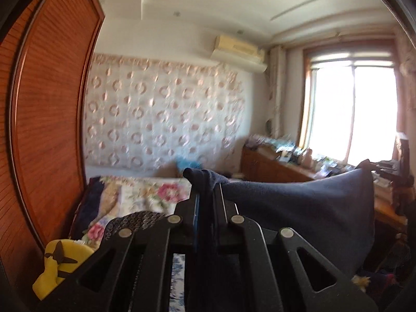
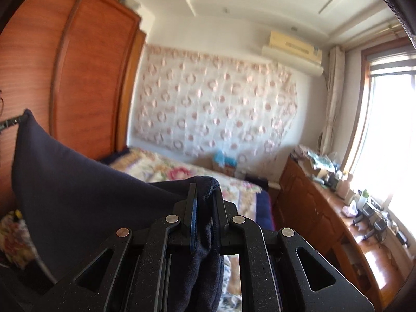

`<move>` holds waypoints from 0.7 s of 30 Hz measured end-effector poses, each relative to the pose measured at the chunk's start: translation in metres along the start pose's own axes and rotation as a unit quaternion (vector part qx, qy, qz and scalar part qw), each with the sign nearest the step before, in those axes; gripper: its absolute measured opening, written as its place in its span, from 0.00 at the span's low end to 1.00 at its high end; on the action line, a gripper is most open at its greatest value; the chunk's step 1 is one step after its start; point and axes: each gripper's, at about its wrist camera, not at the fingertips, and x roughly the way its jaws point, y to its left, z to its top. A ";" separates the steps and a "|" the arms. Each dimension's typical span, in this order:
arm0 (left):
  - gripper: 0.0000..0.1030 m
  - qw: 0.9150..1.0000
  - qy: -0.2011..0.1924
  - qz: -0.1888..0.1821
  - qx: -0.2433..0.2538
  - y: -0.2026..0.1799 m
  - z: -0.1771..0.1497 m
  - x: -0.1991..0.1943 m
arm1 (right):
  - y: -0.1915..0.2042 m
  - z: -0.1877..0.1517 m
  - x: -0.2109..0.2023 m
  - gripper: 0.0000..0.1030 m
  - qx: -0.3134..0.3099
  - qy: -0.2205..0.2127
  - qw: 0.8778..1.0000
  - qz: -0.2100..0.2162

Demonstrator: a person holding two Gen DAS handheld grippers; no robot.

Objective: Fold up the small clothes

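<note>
Left wrist view: the left hand-held gripper [image 1: 206, 195] is pinched tight on one corner of a dark blue cloth [image 1: 306, 208]. The cloth is up in the air. It stretches off to the right, to a far corner that is held up too.

In the right wrist view, the right hand-held gripper [image 2: 205, 197] is pinched tight on another corner of the same dark blue cloth [image 2: 78, 187]. Here the cloth stretches off to the left and hangs down between the two black fingers.

Below and behind the cloth is a bed [image 2: 182, 174] with a flowery cover. A big brown wardrobe [image 1: 52, 104] stands beside the bed. A sheet with pink rings [image 2: 213, 109] hangs on the wall. Near the bright window [image 1: 356, 109] is a long wooden surface [image 2: 325, 208] with many small things on it.
</note>
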 end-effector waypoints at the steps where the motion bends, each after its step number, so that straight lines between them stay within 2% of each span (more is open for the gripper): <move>1: 0.09 1.000 0.023 0.007 0.009 0.000 -0.007 0.026 | -0.003 -0.007 0.037 0.08 0.003 0.022 1.000 -0.010; 2: 0.12 0.999 0.049 0.010 0.020 0.003 -0.015 0.056 | -0.006 -0.014 0.066 0.09 0.009 0.038 0.999 -0.021; 3: 0.23 0.996 0.088 0.005 0.027 0.010 -0.027 0.089 | -0.009 -0.022 0.094 0.18 0.010 0.060 0.997 -0.044; 4: 0.34 0.992 0.124 0.006 0.020 0.017 -0.037 0.114 | -0.007 -0.038 0.136 0.39 -0.007 0.102 0.988 -0.118; 5: 0.35 0.986 0.164 0.022 0.005 0.026 -0.051 0.139 | -0.008 -0.051 0.164 0.43 -0.023 0.130 0.979 -0.157; 6: 0.35 0.981 0.192 0.032 -0.001 0.033 -0.065 0.158 | -0.005 -0.065 0.187 0.43 -0.031 0.148 0.975 -0.160; 7: 0.37 0.979 0.202 0.039 0.005 0.036 -0.076 0.166 | -0.002 -0.085 0.211 0.43 -0.036 0.171 0.972 -0.156; 9: 0.40 0.973 0.223 0.053 0.024 0.033 -0.101 0.173 | 0.001 -0.111 0.233 0.43 -0.024 0.199 0.969 -0.143; 11: 0.42 0.972 0.231 0.032 0.022 0.029 -0.120 0.165 | 0.007 -0.137 0.237 0.43 -0.005 0.209 0.972 -0.109; 14: 0.44 0.971 0.237 0.028 0.026 0.022 -0.136 0.153 | 0.018 -0.161 0.228 0.43 0.007 0.216 0.974 -0.066; 16: 0.46 0.970 0.240 0.016 0.018 0.017 -0.140 0.143 | 0.022 -0.168 0.215 0.43 0.019 0.211 0.977 -0.040; 21: 0.49 0.971 0.238 0.011 0.023 0.004 -0.147 0.115 | 0.029 -0.182 0.178 0.43 0.069 0.201 0.977 0.007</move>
